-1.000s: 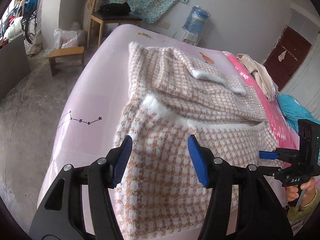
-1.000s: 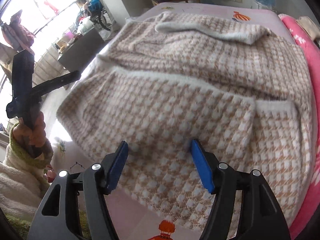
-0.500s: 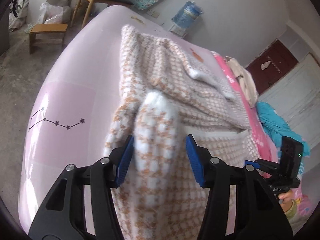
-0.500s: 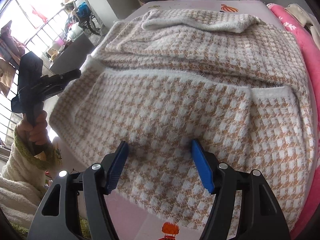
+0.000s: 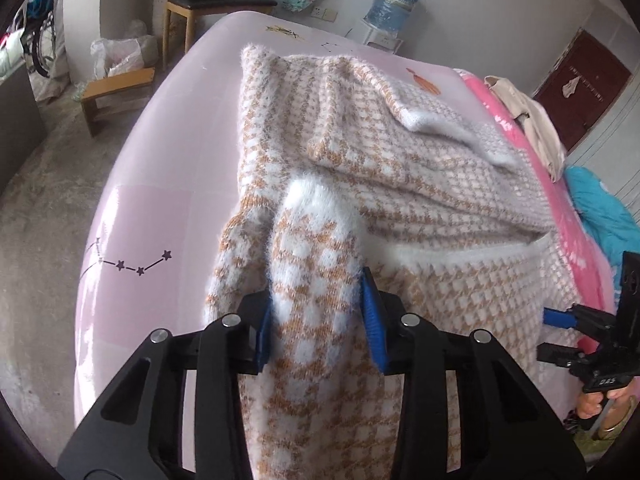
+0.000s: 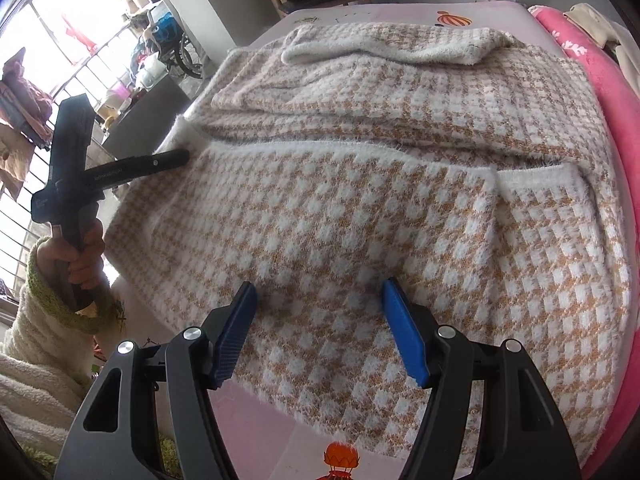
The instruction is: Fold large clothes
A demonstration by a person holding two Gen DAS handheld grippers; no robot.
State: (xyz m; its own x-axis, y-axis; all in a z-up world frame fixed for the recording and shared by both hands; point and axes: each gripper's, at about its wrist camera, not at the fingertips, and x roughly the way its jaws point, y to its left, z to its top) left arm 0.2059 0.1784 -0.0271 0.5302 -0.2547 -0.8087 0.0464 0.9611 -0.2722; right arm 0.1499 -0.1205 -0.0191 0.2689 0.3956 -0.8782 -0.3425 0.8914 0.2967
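Fuzzy tan-and-white houndstooth sweater (image 6: 360, 216) lies spread on the bed, one edge bunched upward.

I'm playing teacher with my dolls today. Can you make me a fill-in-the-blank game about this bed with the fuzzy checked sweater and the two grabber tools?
1. The left gripper is closing on a bunched fold of the ____.
2. The sweater lies on a bed sheet coloured pale ____.
3. The right gripper has ____ pinched between its blue pads.
4. Printed on the sheet is a line of small ____.

Missing words: sweater; pink; nothing; stars
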